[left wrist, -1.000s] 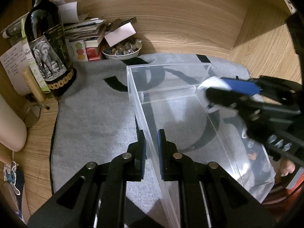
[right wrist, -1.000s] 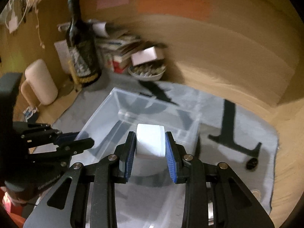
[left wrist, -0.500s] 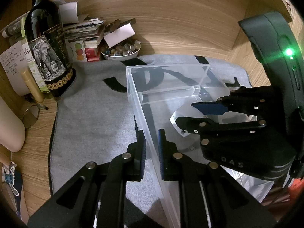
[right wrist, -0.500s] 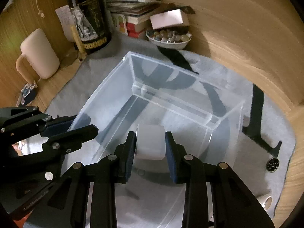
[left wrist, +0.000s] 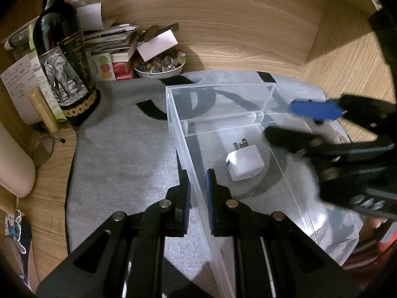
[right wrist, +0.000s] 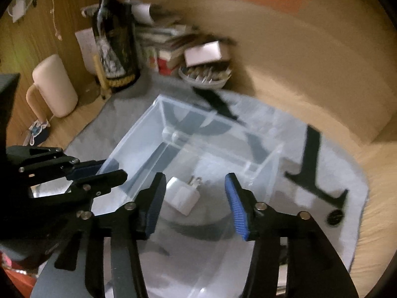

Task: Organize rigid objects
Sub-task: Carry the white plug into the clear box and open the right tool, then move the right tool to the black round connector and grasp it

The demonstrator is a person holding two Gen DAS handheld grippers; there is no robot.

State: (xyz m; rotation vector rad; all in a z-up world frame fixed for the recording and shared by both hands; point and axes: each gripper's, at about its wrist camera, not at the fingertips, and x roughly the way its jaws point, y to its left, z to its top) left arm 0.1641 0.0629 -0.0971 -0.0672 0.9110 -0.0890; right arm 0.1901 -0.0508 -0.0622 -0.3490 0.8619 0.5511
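Observation:
A white plug adapter (left wrist: 244,162) lies on the floor of the clear plastic box (left wrist: 268,114), its two prongs pointing away; it also shows in the right wrist view (right wrist: 183,196). My left gripper (left wrist: 198,188) is shut on the box's left wall (left wrist: 196,183) near its front. My right gripper (right wrist: 194,196) is open and empty, held above the box (right wrist: 158,124) over the adapter. In the left wrist view the right gripper (left wrist: 292,121) sits at the box's right side, blurred.
The box stands on a grey mat (left wrist: 119,154) on a wooden desk. A dark wine bottle (left wrist: 62,57), stacked books (left wrist: 114,47) and a bowl of small items (left wrist: 161,65) stand at the back left. A cream mug (right wrist: 53,87) is on the left.
My right gripper lowered the adapter into the box, opened and let it go, then drew up and back. The adapter now lies on the box floor. My left gripper kept its hold.

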